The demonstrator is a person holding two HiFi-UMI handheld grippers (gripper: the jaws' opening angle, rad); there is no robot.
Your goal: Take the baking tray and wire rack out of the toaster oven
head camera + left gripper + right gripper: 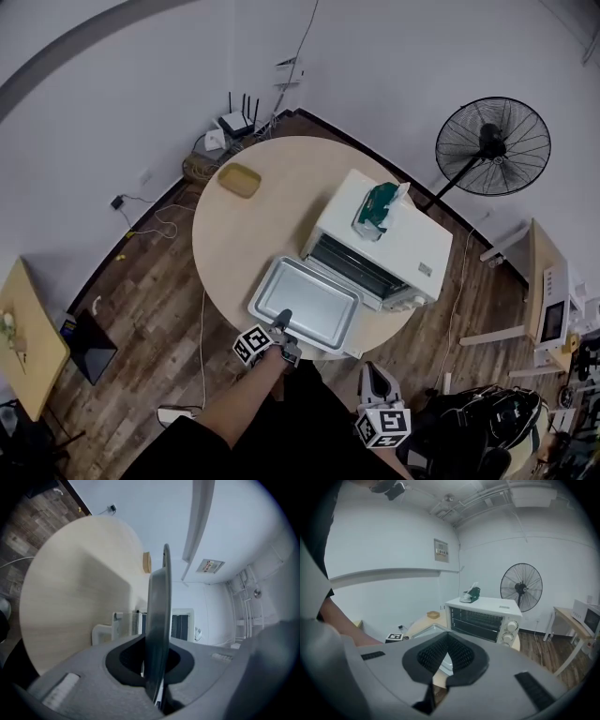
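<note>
Head view looks down on a round wooden table [234, 234] with the white toaster oven [394, 246] sitting on its right side. The baking tray [305, 305] is already out: it lies flat on the table right in front of the oven's mouth, with its near edge out at the table's rim. The left gripper [284, 319] has that near edge, and the left gripper view backs this up, with the jaws clamped tight on the tray's thin metal rim [159, 620], seen edge-on running straight up the middle of the shot.

The wire rack [349, 265] looks like it's still inside the oven, since you can see its bars in the dark opening. Can't tell for sure how the oven door is sitting from these angles.

The right gripper [375, 370] hangs off the table at the person's side, well apart from the tray. In the right gripper view its jaws are pressed together with nothing between them, and it's pointed at the oven front and the tray beside it.

Other stuff: a green thing [380, 208] on top of the oven, a small yellowish dish [240, 180] at the far side of the table, and a standing fan [492, 145] on the floor behind.
</note>
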